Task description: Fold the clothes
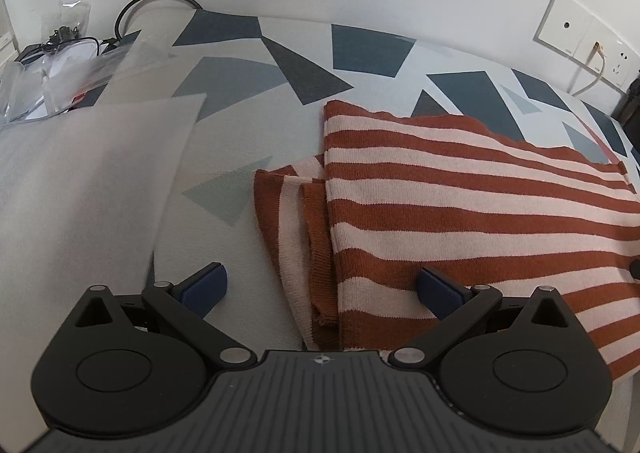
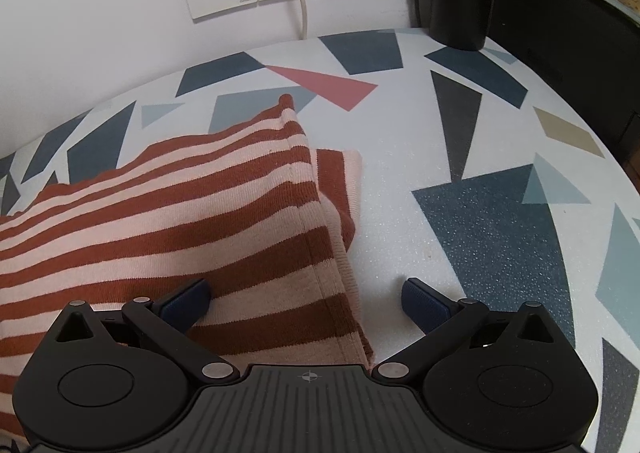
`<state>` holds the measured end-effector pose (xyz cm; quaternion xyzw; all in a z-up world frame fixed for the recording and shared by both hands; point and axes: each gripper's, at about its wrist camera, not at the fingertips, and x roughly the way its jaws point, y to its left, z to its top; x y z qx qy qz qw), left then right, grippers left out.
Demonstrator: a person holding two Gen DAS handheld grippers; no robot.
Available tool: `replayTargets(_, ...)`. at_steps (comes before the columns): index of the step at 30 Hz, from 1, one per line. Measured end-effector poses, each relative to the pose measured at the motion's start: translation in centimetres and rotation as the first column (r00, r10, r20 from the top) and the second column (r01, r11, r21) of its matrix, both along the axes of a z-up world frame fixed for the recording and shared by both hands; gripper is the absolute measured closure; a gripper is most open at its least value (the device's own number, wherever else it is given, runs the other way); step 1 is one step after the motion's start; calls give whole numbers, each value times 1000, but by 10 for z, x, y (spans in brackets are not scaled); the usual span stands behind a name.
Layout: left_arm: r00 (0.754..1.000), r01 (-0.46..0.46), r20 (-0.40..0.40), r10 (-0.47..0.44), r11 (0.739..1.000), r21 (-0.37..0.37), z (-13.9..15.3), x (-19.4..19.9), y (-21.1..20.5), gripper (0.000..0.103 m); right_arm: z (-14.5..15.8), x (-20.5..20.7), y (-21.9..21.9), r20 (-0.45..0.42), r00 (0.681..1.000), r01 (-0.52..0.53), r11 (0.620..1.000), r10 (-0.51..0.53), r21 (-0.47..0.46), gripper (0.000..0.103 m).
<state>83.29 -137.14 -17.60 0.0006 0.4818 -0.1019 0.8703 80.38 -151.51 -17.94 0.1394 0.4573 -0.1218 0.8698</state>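
The striped sweater (image 1: 460, 213), partly folded, is spread mid-desk (image 2: 400, 181). Both the left gripper (image 1: 322, 289) and right gripper (image 2: 306, 299) are held wide, gripping nothing. If only the top layer is pinched, tucked sleeves could be dragged loose.

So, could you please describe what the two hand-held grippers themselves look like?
The left hand-held gripper and the right hand-held gripper match: black ribbed bodies with a small crosshair mark, round black side housings, silver pivot pins, angled black arms and dark blue textured finger pads. No cables or sleeves show.

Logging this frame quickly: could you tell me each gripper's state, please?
Left gripper: open, holding nothing, over the striped sweater edge.
Right gripper: open, holding nothing.
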Motion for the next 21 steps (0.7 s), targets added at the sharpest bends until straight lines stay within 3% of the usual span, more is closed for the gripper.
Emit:
replayTargets(8,1000,-16,-13,16,1000,11,1,0,-4,0,3,-3,-9,3,998,-61,997,61,37,1)
replayTargets(15,1000,24,-9,-24,1000,2,1,-1,0,0,4,-7,-37,13,1000,-7,995,6,96,1)
replayTargets(21,999,38,-9,-38,999,-6,0,0,4,0,4,-2,-19,11,989,-148,988,148,45,6)
